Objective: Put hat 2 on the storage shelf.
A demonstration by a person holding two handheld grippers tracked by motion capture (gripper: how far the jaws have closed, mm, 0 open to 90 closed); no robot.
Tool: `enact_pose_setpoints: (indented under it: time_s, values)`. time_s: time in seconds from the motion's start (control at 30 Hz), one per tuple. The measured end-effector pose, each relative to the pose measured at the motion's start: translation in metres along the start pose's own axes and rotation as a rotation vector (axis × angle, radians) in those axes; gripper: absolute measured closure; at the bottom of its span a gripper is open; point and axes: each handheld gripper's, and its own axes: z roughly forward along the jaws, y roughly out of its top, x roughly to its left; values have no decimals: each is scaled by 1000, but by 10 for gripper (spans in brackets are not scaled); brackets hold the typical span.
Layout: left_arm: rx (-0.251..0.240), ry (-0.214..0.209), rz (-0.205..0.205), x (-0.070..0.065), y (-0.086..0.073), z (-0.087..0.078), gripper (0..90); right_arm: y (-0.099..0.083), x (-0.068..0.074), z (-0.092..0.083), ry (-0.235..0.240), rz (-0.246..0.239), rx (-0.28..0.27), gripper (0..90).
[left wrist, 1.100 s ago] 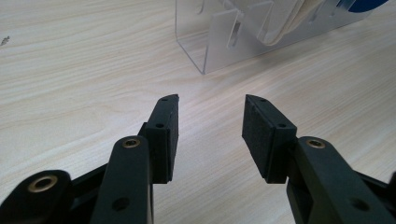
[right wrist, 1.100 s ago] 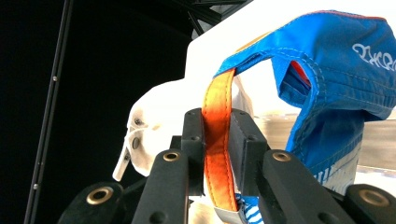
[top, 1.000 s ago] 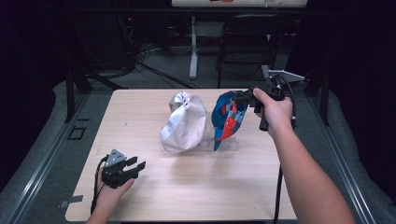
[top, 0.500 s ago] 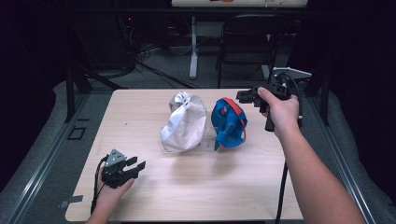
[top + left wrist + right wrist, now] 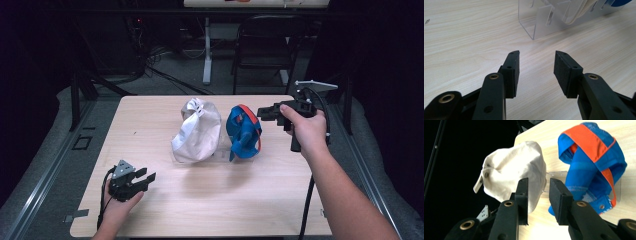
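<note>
A white cap (image 5: 197, 131) and a blue cap with orange bands (image 5: 243, 131) stand side by side in a clear acrylic rack (image 5: 220, 152) at mid-table. My right gripper (image 5: 261, 112) hovers just right of the blue cap, apart from it. Its jaws have just been opening and hold nothing. The right gripper view looks past my right gripper (image 5: 538, 181) at the white cap (image 5: 511, 167) and the blue cap (image 5: 591, 165). My left gripper (image 5: 147, 179) rests open near the table's front left. In its own view my left gripper (image 5: 537, 53) faces the rack's corner (image 5: 541, 20).
The pale wooden table (image 5: 150, 115) has bare wood in front of the rack and at the left. A dark chair (image 5: 260, 45) and a white post stand on the floor behind the table. Cables trail from both grippers.
My right gripper has drawn back to the right, off the blue cap, with its jaws wider apart. The blue cap stays in the rack. The left gripper has not moved.
</note>
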Motion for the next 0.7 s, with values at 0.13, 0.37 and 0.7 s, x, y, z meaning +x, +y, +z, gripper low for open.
enact_pose_setpoints:
  time_s: [0.13, 0.37, 0.7]
  values:
    - [5, -4, -1, 1, 0, 0, 563, -11, -5, -5, -4, -25, 12, 678]
    - [10, -1, 0, 0, 0, 1, 562, -32, -16, -11, -3, -64, -12, 625]
    - [9, 1, -2, 0, -1, 2, 558, -68, -40, -8, -11, -160, -71, 476]
